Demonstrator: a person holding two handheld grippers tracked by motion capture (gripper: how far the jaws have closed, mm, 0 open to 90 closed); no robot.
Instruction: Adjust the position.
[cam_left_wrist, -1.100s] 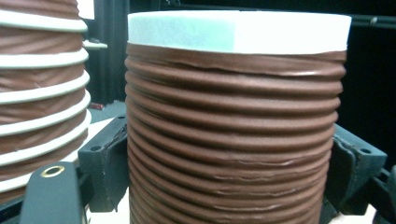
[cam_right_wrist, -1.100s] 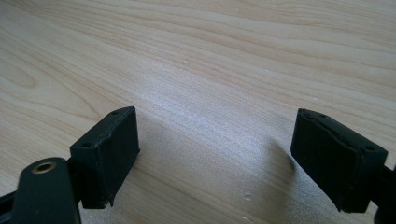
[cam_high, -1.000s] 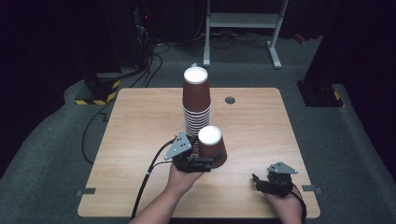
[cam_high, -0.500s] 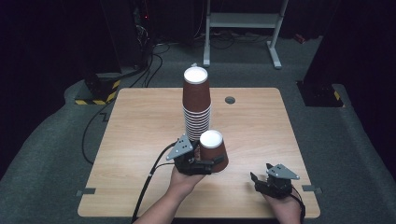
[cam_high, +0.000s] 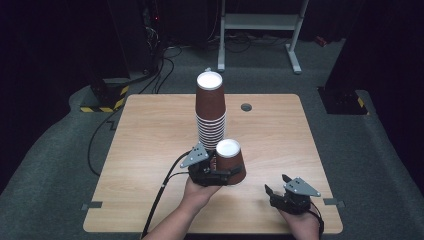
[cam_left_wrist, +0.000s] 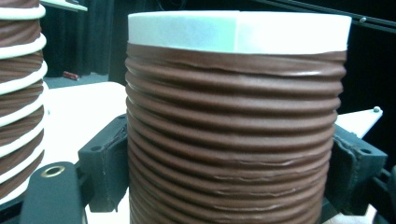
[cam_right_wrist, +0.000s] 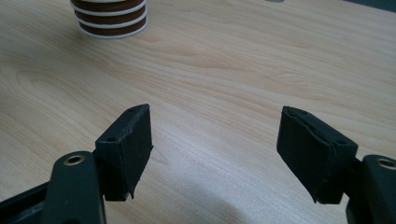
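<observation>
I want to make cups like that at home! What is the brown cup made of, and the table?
The single brown cup, upside down in the left gripper, looks like paper: matte ribbed brown wall, white base on top. The stack of cups looks the same. The table looks like wood or a wood-look laminate: pale, smooth, with grain lines.

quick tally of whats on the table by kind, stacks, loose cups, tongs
stack of upside-down brown paper cups: 1
single upside-down brown paper cup, gripped by the left tongs: 1
tongs, left plus the open, empty right tongs: 2
total: 4
</observation>
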